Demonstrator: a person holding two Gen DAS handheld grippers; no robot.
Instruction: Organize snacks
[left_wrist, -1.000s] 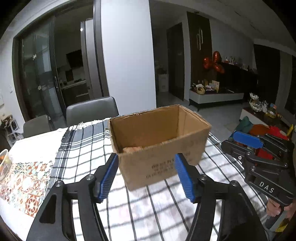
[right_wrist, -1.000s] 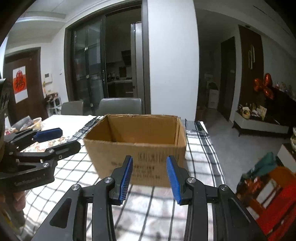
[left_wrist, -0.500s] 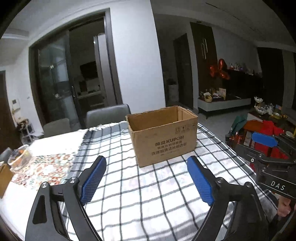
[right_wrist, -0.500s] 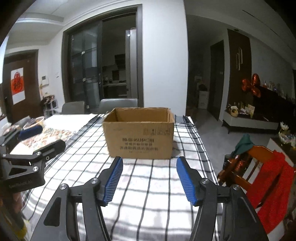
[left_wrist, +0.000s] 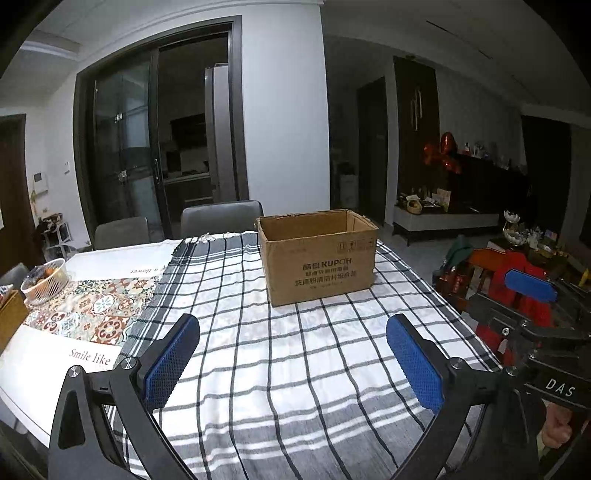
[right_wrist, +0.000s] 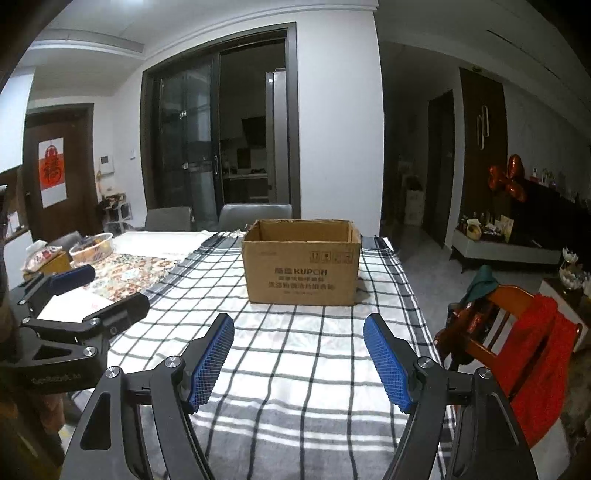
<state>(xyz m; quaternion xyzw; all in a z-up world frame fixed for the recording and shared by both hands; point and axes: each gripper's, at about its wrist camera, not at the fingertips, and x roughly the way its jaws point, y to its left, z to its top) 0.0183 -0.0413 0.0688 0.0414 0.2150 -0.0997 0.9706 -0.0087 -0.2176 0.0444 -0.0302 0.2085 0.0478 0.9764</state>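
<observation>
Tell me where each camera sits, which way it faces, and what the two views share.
Left wrist: on the left gripper, open and empty, facing the cardboard box; the right gripper shows at right.
Right wrist: on the right gripper, open and empty, facing the same box; the left gripper shows at left.
Shared: box, checked tablecloth, chairs.

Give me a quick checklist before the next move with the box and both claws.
1. Left claw empty: ok. Jaws wide apart after just opening, only cloth between them.
2. Right claw empty: ok. Jaws apart, just opened too, nothing between them.
3. Box upright, top open: ok.
4. Both claws clear of the box: ok. Bare checked cloth lies between.
5. Box contents: cannot tell, the inside is hidden from this low angle.
6. Loose snacks to pick up: cannot tell. None lie on the cloth; the basket at the far left holds something unclear.
</observation>
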